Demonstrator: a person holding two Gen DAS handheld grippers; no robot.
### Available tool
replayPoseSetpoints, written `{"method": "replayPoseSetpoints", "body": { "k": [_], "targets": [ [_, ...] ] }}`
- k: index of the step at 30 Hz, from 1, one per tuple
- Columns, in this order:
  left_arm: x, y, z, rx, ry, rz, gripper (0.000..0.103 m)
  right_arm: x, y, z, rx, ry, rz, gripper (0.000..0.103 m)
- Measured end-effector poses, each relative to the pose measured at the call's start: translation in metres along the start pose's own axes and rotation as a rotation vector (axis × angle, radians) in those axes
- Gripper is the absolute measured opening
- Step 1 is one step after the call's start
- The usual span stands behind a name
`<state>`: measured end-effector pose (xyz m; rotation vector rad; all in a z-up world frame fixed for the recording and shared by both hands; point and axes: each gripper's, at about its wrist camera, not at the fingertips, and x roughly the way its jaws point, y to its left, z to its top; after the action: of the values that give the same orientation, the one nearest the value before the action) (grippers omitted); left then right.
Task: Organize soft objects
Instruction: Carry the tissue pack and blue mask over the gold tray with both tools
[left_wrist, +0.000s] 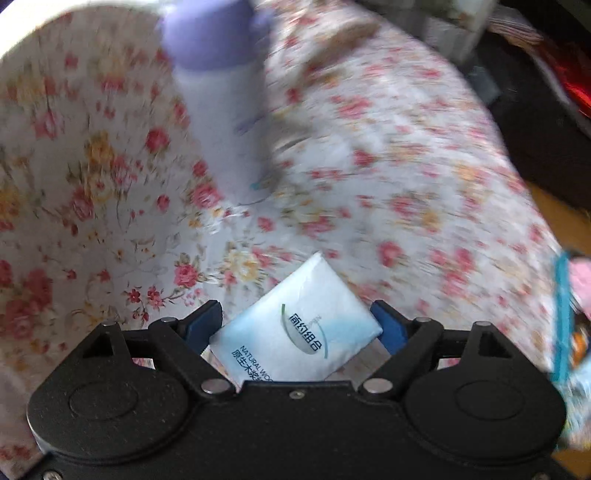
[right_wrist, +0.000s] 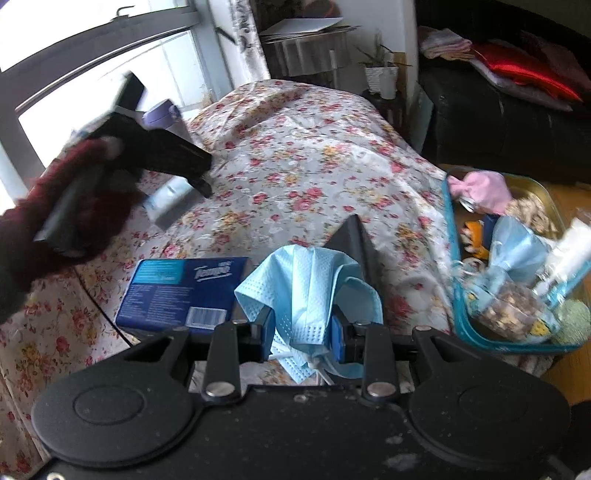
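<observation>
Clamped at the bottom centre of its view, the right hand-held gripper (right_wrist: 303, 328) pinches a blue face mask (right_wrist: 301, 291) above the floral surface (right_wrist: 314, 166). At lower centre, the left hand-held gripper (left_wrist: 297, 325) grips a white tissue pack (left_wrist: 299, 325).

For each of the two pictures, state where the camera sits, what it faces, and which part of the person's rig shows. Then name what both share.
Left wrist: on the left gripper, facing its white tissue pack and a purple-capped bottle.
Right wrist: on the right gripper, facing its blue face mask and the tin; the gloved left hand shows.
Shared: the floral cloth, bottle, tin.
</observation>
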<state>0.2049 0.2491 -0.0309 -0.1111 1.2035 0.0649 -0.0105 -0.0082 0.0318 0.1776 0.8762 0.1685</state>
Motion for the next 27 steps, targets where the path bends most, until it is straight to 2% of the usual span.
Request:
{"method": "replayPoseSetpoints", "body": {
  "k": [4,7,16,23,27],
  "targets": [
    [-0.044,-0.041,-0.015,0.141,-0.057,-0.030,0.083,-0.008,-0.021,-0.009,0.056,0.006,-0.026,0.030],
    [-0.078,-0.073,-0.037,0.265,-0.095,-0.081,0.083,-0.016,-0.044,-0.016,0.108,0.010,-0.056,0.030],
    [-0.128,-0.195,-0.096,0.539,-0.157,-0.255,0.083,-0.045,-0.122,-0.022,0.263,-0.047,-0.178,0.030],
    [-0.130,-0.268,-0.111,0.579,-0.177,-0.323,0.083,-0.061,-0.162,-0.002,0.310,-0.125,-0.237,0.030],
    [-0.124,-0.301,-0.101,0.575,-0.194,-0.310,0.083,-0.054,-0.179,0.014,0.319,-0.146,-0.240,0.031]
  ]
}}
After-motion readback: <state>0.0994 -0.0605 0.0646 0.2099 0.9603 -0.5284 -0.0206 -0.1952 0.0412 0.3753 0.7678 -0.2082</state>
